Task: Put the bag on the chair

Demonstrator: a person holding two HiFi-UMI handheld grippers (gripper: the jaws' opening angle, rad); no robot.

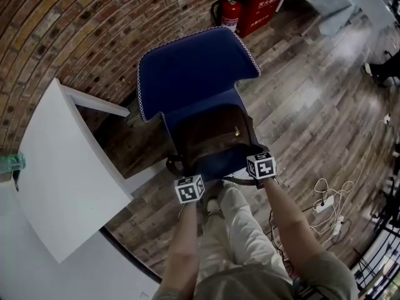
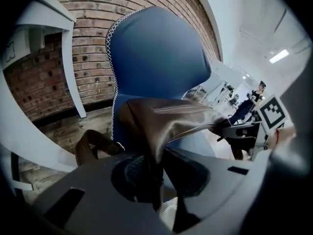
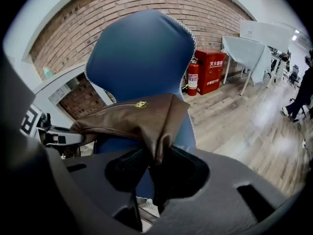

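A brown leather bag (image 1: 215,139) rests on the seat of a blue chair (image 1: 194,67) with white stitched edging. My left gripper (image 1: 187,172) is at the bag's near left corner and my right gripper (image 1: 254,154) at its near right corner. In the left gripper view a fold of the bag (image 2: 166,119) runs down between the jaws of the gripper (image 2: 156,175), pinched there. In the right gripper view the bag's corner (image 3: 132,119) is likewise drawn to a point between the jaws of the gripper (image 3: 154,168). A brown strap (image 2: 93,146) hangs off the seat's left side.
A white table (image 1: 62,167) stands close on the left, against the brick wall (image 1: 75,30). Behind the chair are a fire extinguisher (image 1: 230,12) and a red box (image 1: 257,2). Cables and a power strip (image 1: 325,205) lie on the wooden floor at right. The person's legs (image 1: 237,230) are just before the seat.
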